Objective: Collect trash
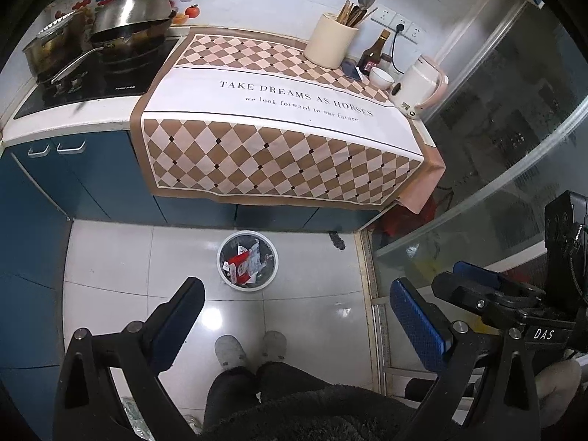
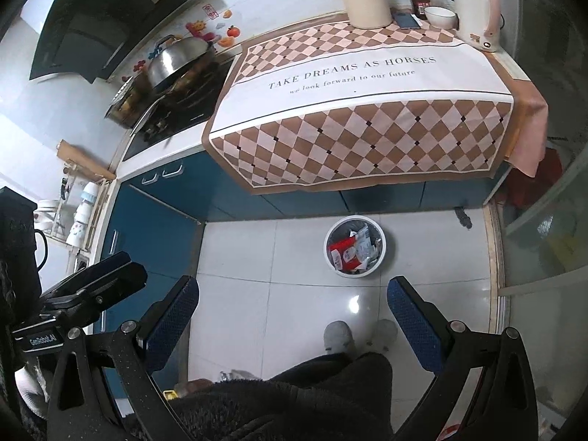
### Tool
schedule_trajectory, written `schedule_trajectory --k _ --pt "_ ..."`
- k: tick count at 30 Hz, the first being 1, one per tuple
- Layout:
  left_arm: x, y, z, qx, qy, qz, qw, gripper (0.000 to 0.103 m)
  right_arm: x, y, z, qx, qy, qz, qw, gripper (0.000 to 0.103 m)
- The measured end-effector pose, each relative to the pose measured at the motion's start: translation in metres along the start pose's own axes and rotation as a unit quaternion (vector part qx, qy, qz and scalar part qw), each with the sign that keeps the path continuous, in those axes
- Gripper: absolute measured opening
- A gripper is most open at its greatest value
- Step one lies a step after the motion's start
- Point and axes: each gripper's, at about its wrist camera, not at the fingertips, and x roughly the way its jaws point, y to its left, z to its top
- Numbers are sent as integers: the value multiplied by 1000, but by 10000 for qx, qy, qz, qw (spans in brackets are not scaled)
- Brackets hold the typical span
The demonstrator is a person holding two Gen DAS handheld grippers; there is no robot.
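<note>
A round white trash bin [image 1: 247, 260] [image 2: 354, 252] stands on the tiled floor below the counter, holding red and white wrappers and crumpled paper. My left gripper [image 1: 296, 292] is open with nothing between its blue-padded fingers, held high above the floor near the bin. My right gripper [image 2: 292, 288] is also open and empty, at about the same height. In the left wrist view the right gripper's body [image 1: 488, 290] shows at the right edge. In the right wrist view the left gripper's body [image 2: 92, 283] shows at the left.
A checkered cloth [image 1: 279, 117] [image 2: 367, 99] covers the counter and hangs over blue cabinets [image 1: 92, 183]. On it stand a utensil holder [image 1: 330, 40], bottle [image 1: 373, 55], bowl [image 1: 382, 78] and kettle [image 1: 419, 88]. Pans [image 1: 125, 25] sit on the stove. A glass door [image 1: 496, 147] is at right. The person's slippers [image 1: 250, 349] stand below.
</note>
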Motion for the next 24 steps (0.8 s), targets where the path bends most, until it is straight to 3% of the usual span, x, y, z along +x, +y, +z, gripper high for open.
schedule_trajectory --k 24 --pt "-1 6 -14 -468 50 -142 9988 103 -2 -6 -2 -278 163 137 9994 103"
